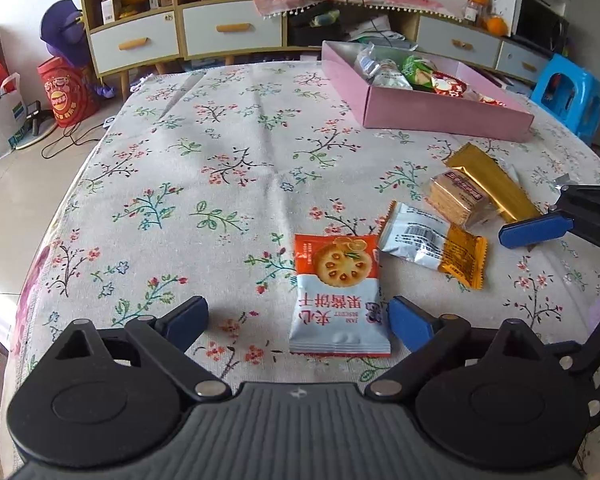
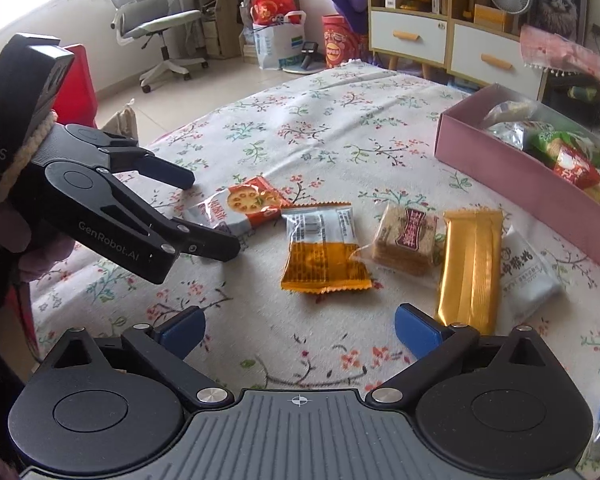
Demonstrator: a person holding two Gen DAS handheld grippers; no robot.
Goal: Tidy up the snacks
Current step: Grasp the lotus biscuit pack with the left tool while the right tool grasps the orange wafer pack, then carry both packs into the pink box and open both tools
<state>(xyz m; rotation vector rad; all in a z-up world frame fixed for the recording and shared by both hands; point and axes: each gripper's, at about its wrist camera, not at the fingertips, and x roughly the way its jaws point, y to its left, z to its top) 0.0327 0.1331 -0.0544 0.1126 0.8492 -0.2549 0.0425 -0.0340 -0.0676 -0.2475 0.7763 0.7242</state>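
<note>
Pickup is the step in hand: left gripper (image 1: 296, 316), jaws spread, straddles the jam biscuit packet (image 1: 338, 294) and must pinch it for the pink box (image 1: 440, 114), while right gripper (image 2: 300, 332) hovers spread, empty.

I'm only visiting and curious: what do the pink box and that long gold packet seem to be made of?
Pink box: probably matte cardboard, judging by its thin, flat, dull walls with crisp folded edges. Gold packet: likely metallised plastic or foil film, glossy, with bright reflections and lengthwise creases.
</note>
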